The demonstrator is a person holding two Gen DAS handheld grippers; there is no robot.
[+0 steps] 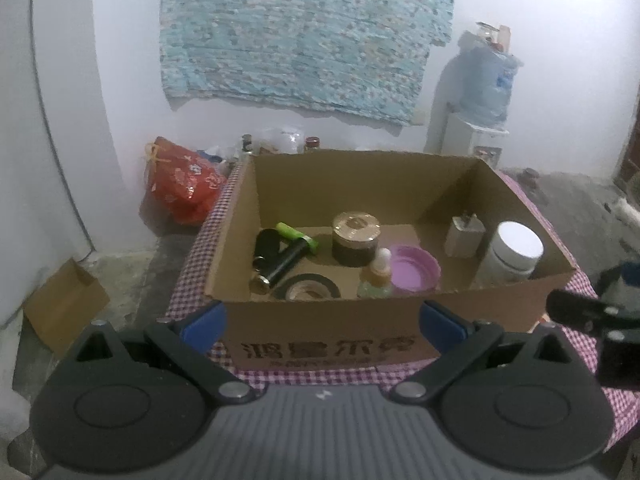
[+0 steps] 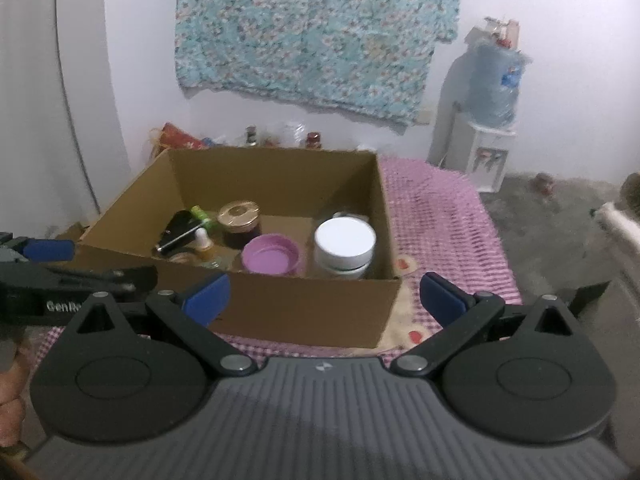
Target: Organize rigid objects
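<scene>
- The table [image 1: 188, 276], under a checked cloth, carries the open cardboard box [image 1: 320, 332]; both hand-held grippers hover at its near wall, outside it.
- Inside the box lie the rigid things: white-lidded jar [image 1: 514, 250] at the right, gold-lidded brown jar [image 1: 355, 238] in the middle, purple lid [image 1: 412, 268], white charger [image 1: 464, 234], dropper bottle [image 1: 376, 278], tape roll [image 1: 308, 289], black tubes with a green marker [image 1: 298, 236] at the left.
- Left hand-held gripper [image 1: 322, 320]: jaws spread wide, holding nothing, squarely before the box front.
- Right hand-held gripper [image 2: 322, 296]: likewise released and empty, facing the box's right corner, the white-lidded jar just beyond the wall.
- Judged next: reach over the wall from above, keep the jaws wide, and pick an upright jar with clearance before anything crowded.
</scene>
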